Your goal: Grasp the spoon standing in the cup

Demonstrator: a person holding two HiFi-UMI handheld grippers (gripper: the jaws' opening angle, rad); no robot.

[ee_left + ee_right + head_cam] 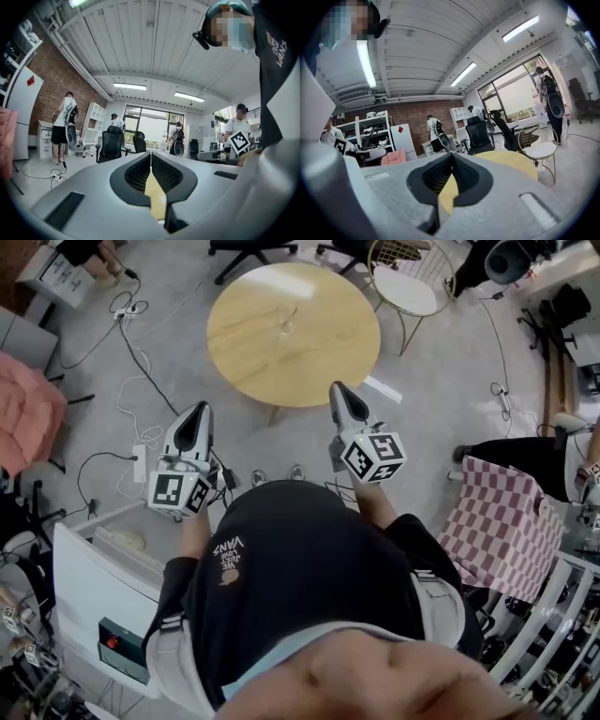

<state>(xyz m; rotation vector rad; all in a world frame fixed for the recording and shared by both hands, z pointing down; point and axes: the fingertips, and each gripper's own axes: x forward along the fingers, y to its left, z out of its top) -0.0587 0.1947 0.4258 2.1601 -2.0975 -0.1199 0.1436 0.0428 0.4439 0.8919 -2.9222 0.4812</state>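
Note:
A clear glass cup (285, 324) stands on the far half of the round wooden table (309, 362); a thin spoon seems to lean in it, too small to be sure. My left gripper (199, 411) hangs over the floor short of the table's near left edge, jaws closed with nothing in them. My right gripper (339, 390) reaches just over the near edge, also closed and empty. In the left gripper view the jaws (151, 154) meet at the tips, and in the right gripper view (451, 156) too. Both views show only yellow tabletop (511, 161); the cup is hidden.
A white-seated wire chair (405, 287) stands at the table's far right, with office chair bases behind. Cables and a power strip (139, 463) lie on the floor at left. A checkered cloth (502, 517) is at right, a white cabinet (94, 587) at lower left. People stand in the distance.

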